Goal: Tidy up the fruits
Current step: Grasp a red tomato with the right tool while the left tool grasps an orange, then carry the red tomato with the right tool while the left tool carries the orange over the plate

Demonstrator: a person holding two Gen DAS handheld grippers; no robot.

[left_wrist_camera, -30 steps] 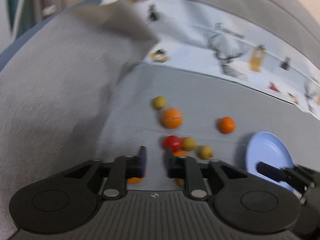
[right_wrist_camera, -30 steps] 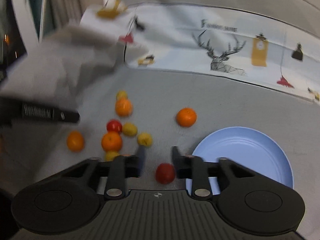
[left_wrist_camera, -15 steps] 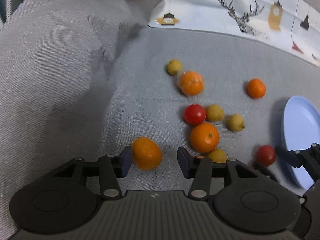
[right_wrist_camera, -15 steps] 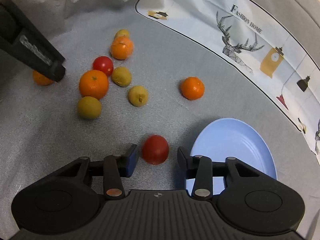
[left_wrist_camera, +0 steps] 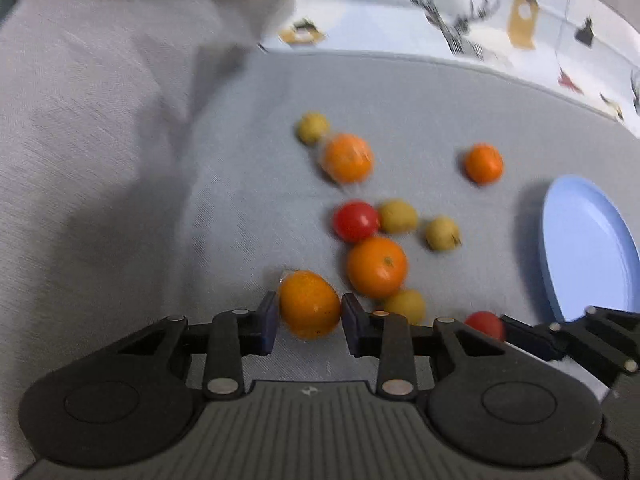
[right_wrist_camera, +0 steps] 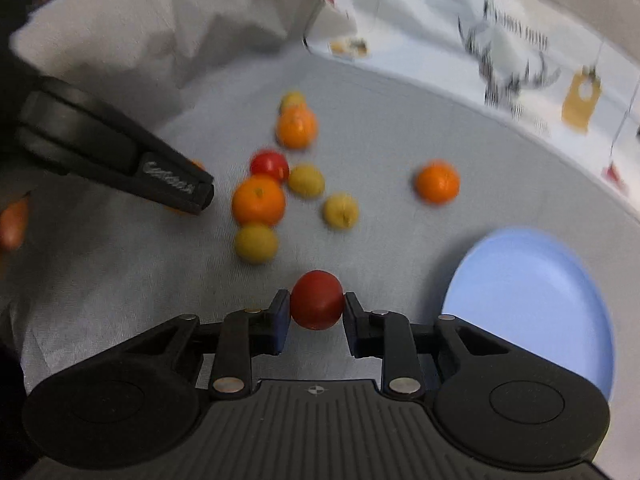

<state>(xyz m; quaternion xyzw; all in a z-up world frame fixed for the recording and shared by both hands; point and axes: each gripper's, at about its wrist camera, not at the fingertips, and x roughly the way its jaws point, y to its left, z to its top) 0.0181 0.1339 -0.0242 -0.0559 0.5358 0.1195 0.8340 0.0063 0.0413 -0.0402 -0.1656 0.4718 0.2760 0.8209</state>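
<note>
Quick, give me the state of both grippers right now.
Left gripper: jaws just closing, pads now pressing on an orange.
Right gripper: jaws just closing, shut on a red tomato.

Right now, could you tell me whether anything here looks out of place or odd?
The blue plate lies bare while the fruit is scattered loose over the grey cloth. The left hand-held gripper pinches an orange, the right hand-held gripper a red tomato. Nothing looks damaged.

A grey woven fabric surface fills the middle of both views. A crumpled pale grey cloth is heaped at upper left. A white printed cloth with black deer and yellow lantern motifs runs across the upper right.
</note>
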